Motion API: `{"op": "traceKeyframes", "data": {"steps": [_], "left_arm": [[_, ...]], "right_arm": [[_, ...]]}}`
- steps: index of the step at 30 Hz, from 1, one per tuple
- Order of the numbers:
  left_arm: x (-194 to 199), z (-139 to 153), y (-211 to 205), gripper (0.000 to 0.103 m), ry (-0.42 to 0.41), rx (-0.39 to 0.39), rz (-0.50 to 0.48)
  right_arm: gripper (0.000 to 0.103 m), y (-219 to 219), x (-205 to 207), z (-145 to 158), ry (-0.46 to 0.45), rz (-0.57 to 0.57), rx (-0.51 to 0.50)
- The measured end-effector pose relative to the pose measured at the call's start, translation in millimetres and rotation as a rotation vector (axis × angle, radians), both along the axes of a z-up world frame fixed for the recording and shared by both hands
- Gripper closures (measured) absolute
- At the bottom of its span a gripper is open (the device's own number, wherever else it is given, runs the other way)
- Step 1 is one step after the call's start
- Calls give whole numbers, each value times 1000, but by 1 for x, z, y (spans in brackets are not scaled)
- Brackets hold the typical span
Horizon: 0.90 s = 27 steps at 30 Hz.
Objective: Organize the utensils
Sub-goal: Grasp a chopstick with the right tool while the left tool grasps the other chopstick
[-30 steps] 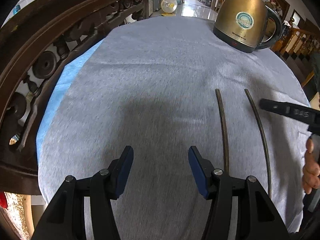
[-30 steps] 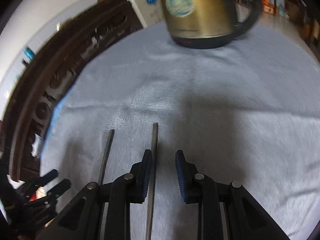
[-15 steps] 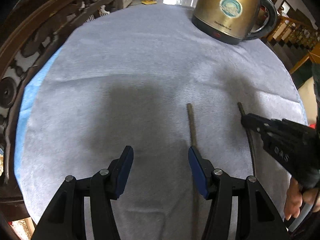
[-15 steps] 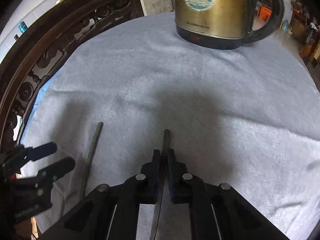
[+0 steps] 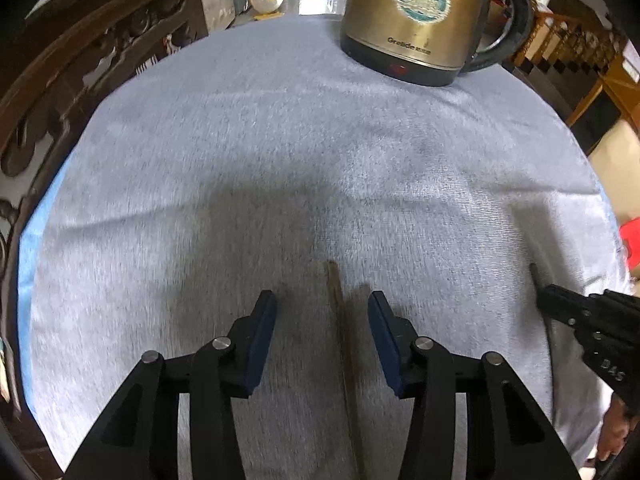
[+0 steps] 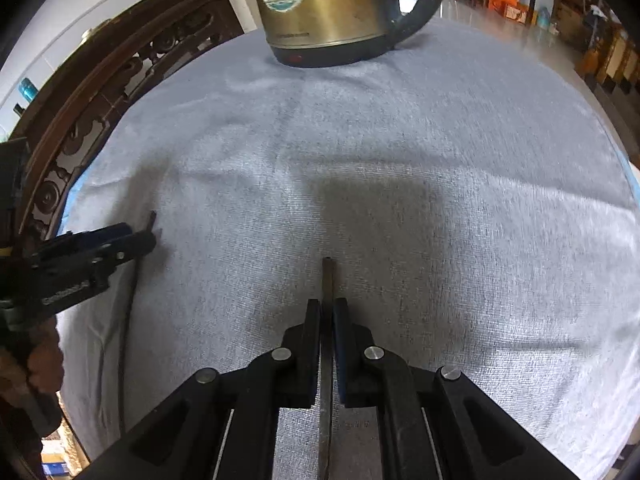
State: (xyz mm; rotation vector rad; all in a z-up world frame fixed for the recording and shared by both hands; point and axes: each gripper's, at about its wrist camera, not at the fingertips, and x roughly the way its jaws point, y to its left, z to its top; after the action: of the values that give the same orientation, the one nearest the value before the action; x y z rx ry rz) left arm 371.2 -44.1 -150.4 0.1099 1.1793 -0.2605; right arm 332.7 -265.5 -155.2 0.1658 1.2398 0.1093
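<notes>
From the left wrist camera, the left gripper (image 5: 322, 306) hangs low over the grey cloth (image 5: 280, 152) with its blue pads spread wide, and a slim brown chopstick (image 5: 340, 328) lies on the cloth in the gap between them, its tip pointing toward the brass-coloured kettle (image 5: 416, 20) that stands at the far edge. Neither pad touches the stick. The straddle looks deliberate: the fingers line up along the stick, so a squeeze would catch it along its length. On the side nearer the kettle's handle, the right gripper (image 5: 548, 296) reaches in from the frame's edge at the tip of a second chopstick (image 5: 534, 274), most of which is hidden behind it.

From the right wrist camera, the right gripper (image 6: 327, 304) has its pads pressed narrow on the second chopstick (image 6: 328, 280), whose dark end juts out toward the kettle (image 6: 332, 8). The grip sits close behind that end, probably to keep the thin rod from swivelling when lifted. On the side away from the kettle's handle, toward the carved wooden chair back (image 6: 100, 80), the left gripper (image 6: 144, 240) shows at the frame's edge, with the first chopstick (image 6: 151, 220) poking just past it and a thin line of it trailing back along the cloth (image 6: 440, 160). Both sticks lie roughly parallel and well short of the kettle, which would suit gathering them as a pair.
</notes>
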Motion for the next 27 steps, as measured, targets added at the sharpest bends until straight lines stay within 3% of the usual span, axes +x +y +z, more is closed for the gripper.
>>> {"op": "traceKeyframes", "data": {"steps": [3, 6, 9, 12, 17, 22, 27], "left_arm": [[-1, -1, -6, 56, -10, -3, -24], [-4, 1, -13, 86, -20, -17, -67], [-8, 1, -12, 96, -8, -48, -91], [-16, 3, -8, 96, 3, -82, -110], [-30, 4, -15, 96, -7, -63, -149], [-23, 2, -20, 96, 1, -77, -139], [-23, 3, -14, 96, -13, -91, -142]], "right_arm": [[95, 2, -2, 1, -8, -4, -17], [95, 3, -5, 2, -24, -1, -28], [95, 4, -11, 1, -23, -7, -20], [95, 1, -17, 2, -20, -12, -25], [95, -7, -27, 3, 1, -28, -35], [94, -4, -24, 4, 39, -15, -70], [96, 1, -22, 6, 16, -1, -104]]}}
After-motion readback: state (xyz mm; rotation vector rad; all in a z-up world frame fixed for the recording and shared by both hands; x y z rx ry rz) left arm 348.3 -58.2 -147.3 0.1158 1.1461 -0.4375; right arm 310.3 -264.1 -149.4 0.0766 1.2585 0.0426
